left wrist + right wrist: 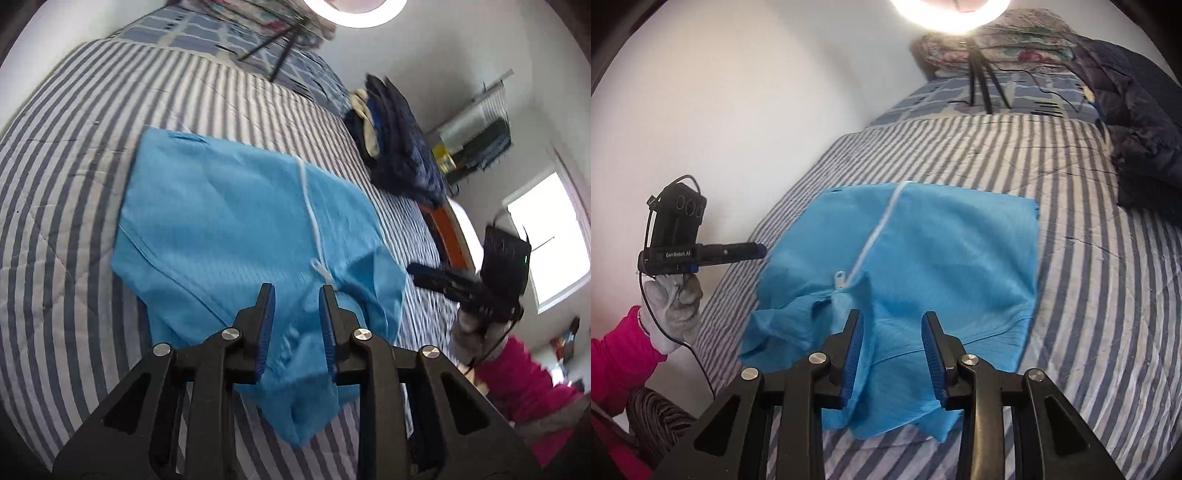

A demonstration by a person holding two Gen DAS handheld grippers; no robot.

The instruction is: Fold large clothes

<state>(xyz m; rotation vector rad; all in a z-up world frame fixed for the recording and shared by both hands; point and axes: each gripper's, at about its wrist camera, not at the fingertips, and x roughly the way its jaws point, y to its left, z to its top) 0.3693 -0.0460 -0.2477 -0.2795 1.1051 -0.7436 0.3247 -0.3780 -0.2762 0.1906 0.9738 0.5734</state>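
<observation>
A large light-blue garment (229,221) with a white zipper (312,206) lies partly folded on the striped bed; it also shows in the right wrist view (942,251). My left gripper (297,290) is open and empty, just above the garment's near edge by the zipper pull. My right gripper (894,317) is open and empty above the garment's crumpled near end. The right gripper shows in the left wrist view (428,275), off the bed's right side. The left gripper shows in the right wrist view (759,251), at the bed's left edge.
The striped bedspread (74,184) covers the bed. A dark navy jacket pile (399,147) lies at the far side, also in the right wrist view (1137,122). A ring light tripod (982,81) stands near the pillows. A white wall (738,110) runs along the bed.
</observation>
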